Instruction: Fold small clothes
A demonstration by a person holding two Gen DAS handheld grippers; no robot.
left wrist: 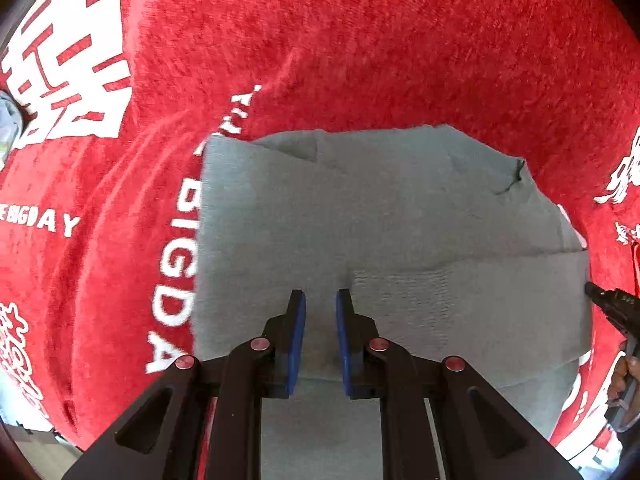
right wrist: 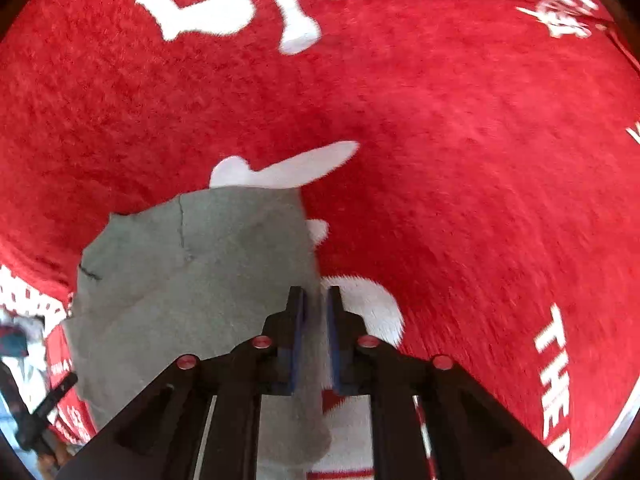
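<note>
The grey cloth (left wrist: 384, 240) lies folded on a red blanket (left wrist: 360, 40) with white lettering. The left wrist view shows nearly the whole cloth, its folded layers stacked with a fold line running across from left to right, and a corner poking up at the far right. The left hand-held gripper (left wrist: 321, 300) hovers over the near part, fingers apart, gripping nothing. The right wrist view shows only the cloth's right edge (right wrist: 192, 280), running away from the camera. There the right hand-held gripper (right wrist: 316, 296) has its fingers narrowly parted astride that edge; whether it pinches the cloth I cannot tell.
</note>
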